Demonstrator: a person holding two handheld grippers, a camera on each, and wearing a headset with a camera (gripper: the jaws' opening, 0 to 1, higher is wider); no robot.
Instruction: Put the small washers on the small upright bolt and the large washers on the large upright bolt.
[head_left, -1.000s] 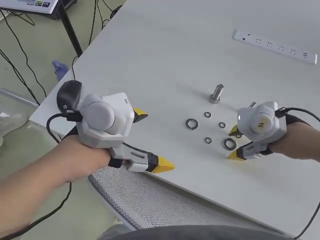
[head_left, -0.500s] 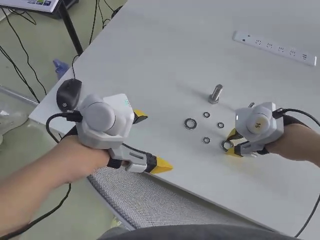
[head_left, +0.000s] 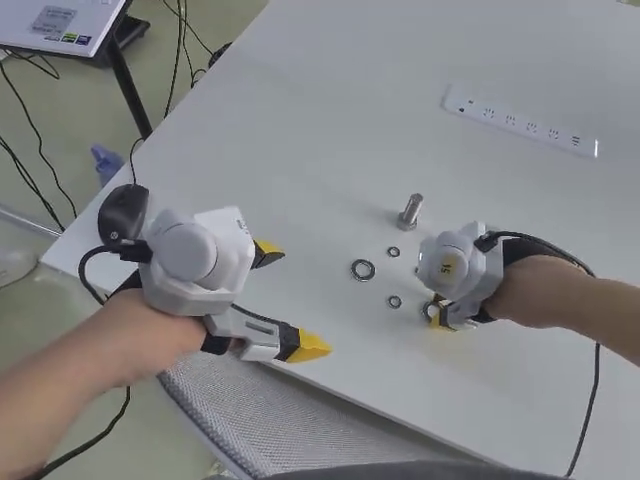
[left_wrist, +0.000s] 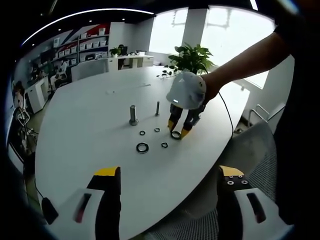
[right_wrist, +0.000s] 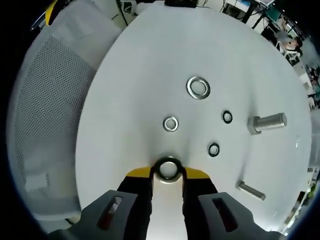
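My right gripper (head_left: 438, 316) is shut on a large steel washer (right_wrist: 168, 169), pinched between its yellow tips just above the white table (head_left: 330, 110). The same washer (left_wrist: 176, 134) shows in the left gripper view. The large upright bolt (head_left: 410, 212) stands just behind the right gripper, and the thin small bolt (left_wrist: 157, 108) stands to its right. A second large washer (head_left: 362, 269) and small washers (head_left: 394, 252) (head_left: 395, 301) lie loose in front of the bolts. My left gripper (head_left: 290, 298) hangs open over the table's near edge, holding nothing.
A white power strip (head_left: 520, 128) lies at the far right of the table. A grey mesh chair (head_left: 260, 410) sits under the near table edge. Cables run across the floor at the left.
The right gripper's jaws, open around the large washer a second ago, have shut on it. The left gripper has stayed open in place. The head camera has shifted.
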